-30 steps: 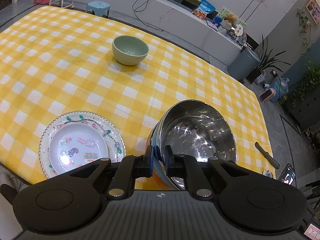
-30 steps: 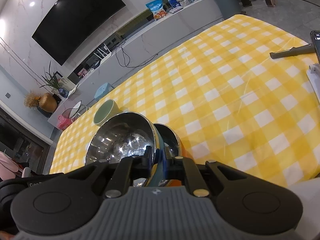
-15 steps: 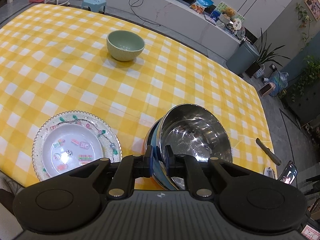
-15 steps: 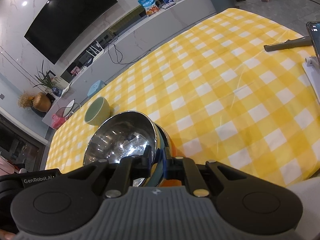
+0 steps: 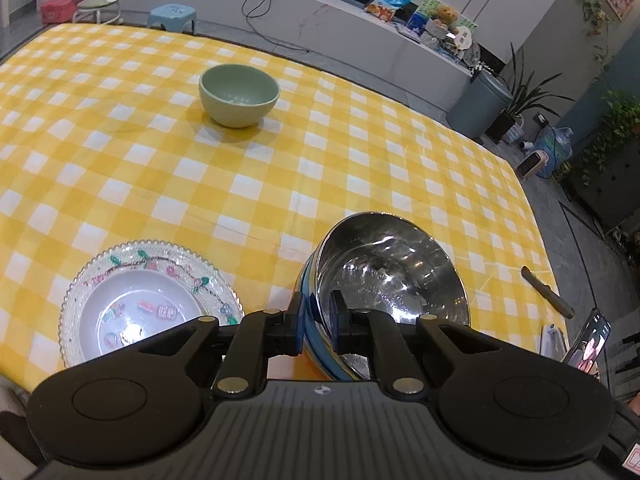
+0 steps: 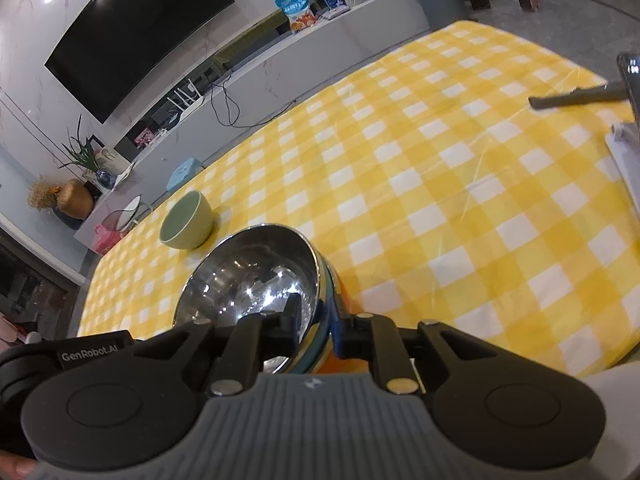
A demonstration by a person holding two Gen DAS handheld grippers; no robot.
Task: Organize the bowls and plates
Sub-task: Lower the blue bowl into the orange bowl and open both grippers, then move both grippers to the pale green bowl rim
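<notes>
Steel bowl [image 5: 390, 276], nested in a blue-rimmed one, sits at 5 o'clock in your left wrist view, your left gripper [image 5: 317, 322] clamped on its near rim; the patterned glass plate [image 5: 148, 312] lies at 8 o'clock, the green bowl [image 5: 239, 94] at 11. In your right wrist view, your right gripper [image 6: 316, 326] straddles that bowl's rim at 6 o'clock, jaws opening, pads no longer pressing.

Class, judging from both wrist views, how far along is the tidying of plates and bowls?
Done: the steel bowls sit nested, and a white dish lies in the glass plate. In hand: the left hand-held gripper clamps the steel rim; the right hand-held gripper is opening around it. Left: the green bowl stands alone.
</notes>
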